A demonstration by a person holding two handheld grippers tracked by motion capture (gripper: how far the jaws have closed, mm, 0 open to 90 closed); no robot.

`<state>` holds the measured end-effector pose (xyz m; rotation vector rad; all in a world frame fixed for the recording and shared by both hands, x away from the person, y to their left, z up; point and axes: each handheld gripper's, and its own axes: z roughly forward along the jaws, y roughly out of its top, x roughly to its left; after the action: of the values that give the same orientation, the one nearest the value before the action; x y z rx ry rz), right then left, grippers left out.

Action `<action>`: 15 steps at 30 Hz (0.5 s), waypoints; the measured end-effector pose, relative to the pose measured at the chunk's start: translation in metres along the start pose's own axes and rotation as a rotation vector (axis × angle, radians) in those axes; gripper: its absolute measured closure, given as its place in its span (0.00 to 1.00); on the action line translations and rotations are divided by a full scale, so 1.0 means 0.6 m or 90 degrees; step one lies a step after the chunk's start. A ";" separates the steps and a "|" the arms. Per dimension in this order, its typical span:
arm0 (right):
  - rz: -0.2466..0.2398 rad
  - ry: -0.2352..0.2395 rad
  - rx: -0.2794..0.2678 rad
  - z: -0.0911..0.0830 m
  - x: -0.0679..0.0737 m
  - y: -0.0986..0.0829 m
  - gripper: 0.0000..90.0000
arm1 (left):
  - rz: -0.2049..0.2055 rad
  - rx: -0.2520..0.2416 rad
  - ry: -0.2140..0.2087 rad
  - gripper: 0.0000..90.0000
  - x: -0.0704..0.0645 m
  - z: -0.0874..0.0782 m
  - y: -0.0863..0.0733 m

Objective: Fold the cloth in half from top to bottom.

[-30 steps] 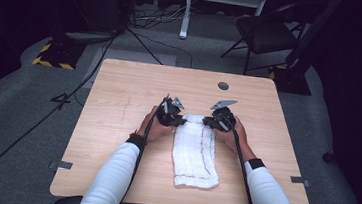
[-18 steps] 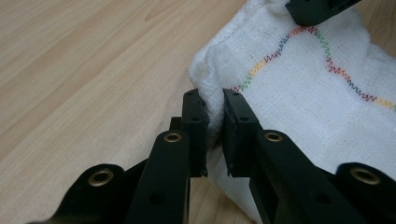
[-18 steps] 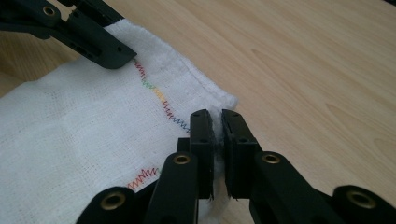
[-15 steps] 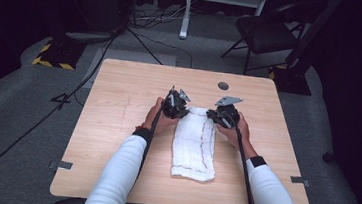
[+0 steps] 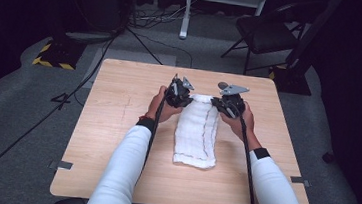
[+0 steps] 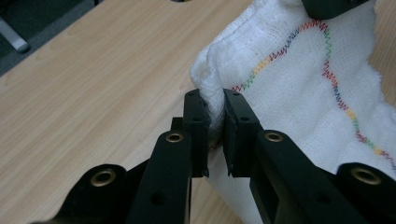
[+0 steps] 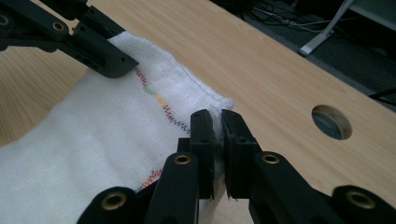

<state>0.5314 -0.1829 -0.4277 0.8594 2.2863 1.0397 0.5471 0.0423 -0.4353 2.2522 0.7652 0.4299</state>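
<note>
White cotton, a long folded cloth (image 5: pixel 197 131), lying on the middle of the wooden table (image 5: pixel 116 126) in the high view, running from the near side up toward the far edge, with a thin stitched line along its length. Being held at its two far corners: left gripper (image 5: pixel 179 98) pinching the far left corner, right gripper (image 5: pixel 225 106) pinching the far right one, hands behind each, white sleeves coming in from below. Far end looking slightly raised off the wood, near end resting flat. Moving to the left gripper view: jaws clenched tight on a bunched corner of the cloth (image 6: pixel 299 84), layers squeezed between the two black pads, rainbow stitching curving away over the fabric, bare table (image 6: pixel 93 84) to the side. Moving to the right gripper view: jaws likewise clamped on the other corner of the cloth (image 7: pixel 93 140), hemmed edge stretching across to the left gripper (image 7: pixel 105 58), a round hole (image 7: pixel 331 122) in the tabletop off to the side. Judging progress: both corners secured, grasp done; carrying that far end over to fold or spread the cloth, then letting go, seemingly left to do.
</note>
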 end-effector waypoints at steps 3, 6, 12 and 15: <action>-0.005 -0.004 -0.002 -0.002 -0.003 0.012 0.93 | -0.004 -0.016 0.002 0.90 0.009 -0.011 0.009; -0.008 -0.007 -0.007 -0.003 -0.006 0.022 0.93 | 0.003 -0.018 -0.004 0.90 0.016 -0.018 0.015; -0.006 -0.009 -0.016 0.003 -0.016 0.040 0.93 | 0.010 -0.024 -0.007 0.90 0.033 -0.028 0.025; -0.011 -0.012 -0.018 0.006 -0.018 0.048 0.93 | 0.006 -0.030 -0.005 0.90 0.042 -0.031 0.030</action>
<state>0.5509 -0.1737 -0.4052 0.8336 2.2541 1.0508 0.5643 0.0576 -0.4076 2.2127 0.7343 0.4391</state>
